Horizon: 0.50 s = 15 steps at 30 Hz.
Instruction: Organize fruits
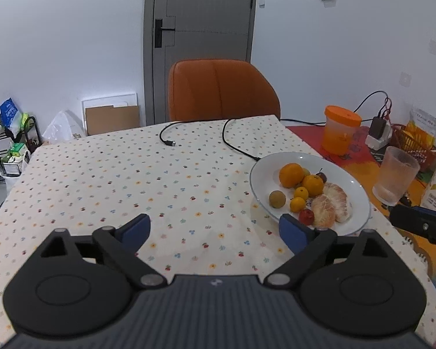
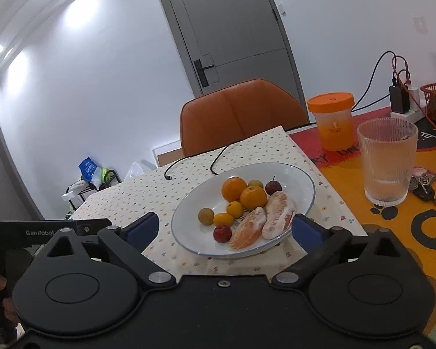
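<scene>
Cloth [image 1: 165,180] left of plate [image 1: 258,186] open; glass [image 2: 388,161] crowds right.

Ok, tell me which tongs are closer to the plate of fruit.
Right. The right tongs sit open at the plate, fingers straddling its near rim. The left tongs hang open over the cloth, plate off to their right.

The plate [image 2: 302,179] was white with a thin blue rim; the tablecloth [image 1: 130,174] was cream, dotted with small coloured flowers. The chair [image 1: 221,90] and the jar's lid [image 2: 330,100] were orange.
</scene>
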Each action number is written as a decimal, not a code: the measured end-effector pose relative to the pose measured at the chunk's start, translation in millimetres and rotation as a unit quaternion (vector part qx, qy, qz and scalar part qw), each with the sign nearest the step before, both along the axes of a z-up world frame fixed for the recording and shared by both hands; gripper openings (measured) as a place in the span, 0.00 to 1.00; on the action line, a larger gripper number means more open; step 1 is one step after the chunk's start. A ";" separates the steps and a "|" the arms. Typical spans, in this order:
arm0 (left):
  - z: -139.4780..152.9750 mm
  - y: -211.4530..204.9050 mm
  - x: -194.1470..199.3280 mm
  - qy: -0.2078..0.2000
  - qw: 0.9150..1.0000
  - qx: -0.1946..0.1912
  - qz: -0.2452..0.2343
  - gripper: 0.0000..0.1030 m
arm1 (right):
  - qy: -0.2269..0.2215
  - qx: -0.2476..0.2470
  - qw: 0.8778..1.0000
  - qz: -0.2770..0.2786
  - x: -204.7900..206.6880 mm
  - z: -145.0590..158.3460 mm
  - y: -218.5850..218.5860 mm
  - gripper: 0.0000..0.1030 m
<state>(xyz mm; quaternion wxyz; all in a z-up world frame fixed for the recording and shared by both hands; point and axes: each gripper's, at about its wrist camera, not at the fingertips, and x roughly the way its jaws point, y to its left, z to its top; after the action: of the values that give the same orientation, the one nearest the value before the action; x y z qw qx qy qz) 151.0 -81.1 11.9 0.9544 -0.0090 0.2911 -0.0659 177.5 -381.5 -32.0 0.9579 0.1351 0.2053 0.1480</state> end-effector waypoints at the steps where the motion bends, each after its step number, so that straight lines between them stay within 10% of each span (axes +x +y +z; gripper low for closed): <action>1: 3.1 1.9 -5.9 -0.003 1.000 -0.001 0.005 0.95 | 0.002 0.000 1.000 -0.001 -1.5 2.6 0.5 1.00; 15: 25.4 21.0 -69.0 -0.017 0.999 -0.002 0.030 1.00 | 0.033 -0.006 0.999 0.014 -31.6 25.4 12.5 1.00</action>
<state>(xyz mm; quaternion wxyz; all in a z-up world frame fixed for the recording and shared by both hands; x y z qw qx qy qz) 82.0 -60.1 37.2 0.9607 -0.0180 0.2745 -0.0383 145.9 -369.0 -6.6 0.9494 0.1314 0.2391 0.1553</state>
